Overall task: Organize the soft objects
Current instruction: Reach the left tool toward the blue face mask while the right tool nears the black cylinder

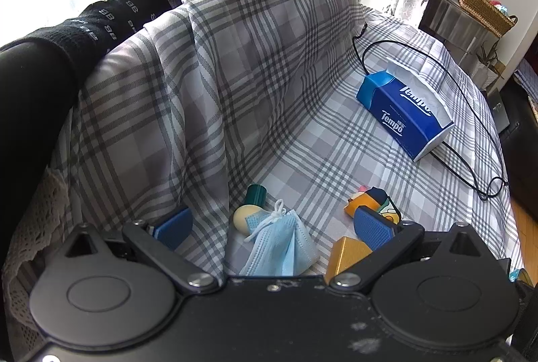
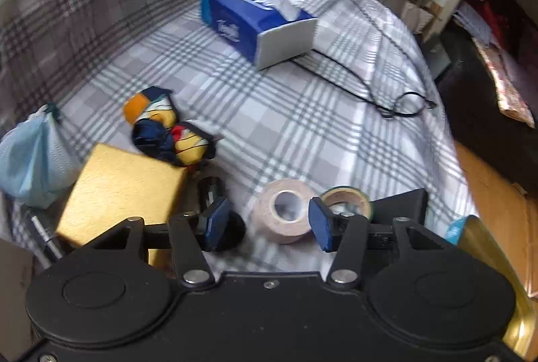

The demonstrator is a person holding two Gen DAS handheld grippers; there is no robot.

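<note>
Right tongs [image 2: 265, 222] are seen partly spread with nothing pinched; a beige tape roll [image 2: 284, 210] sits just ahead between the blue pads, not pressed as far as can be told. Left tongs [image 1: 272, 229] are spread wide and empty, with a blue face mask [image 1: 280, 242] lying right between the fingers at bottom centre. Looks like the picking step is in hand, judging by that. Next the mask would need to be closed on. Both tongs are angled down at the plaid-covered bed [image 2: 302, 113]. A colourful sock bundle [image 2: 168, 133] lies left of centre, beside a gold box [image 2: 121, 190].
</note>
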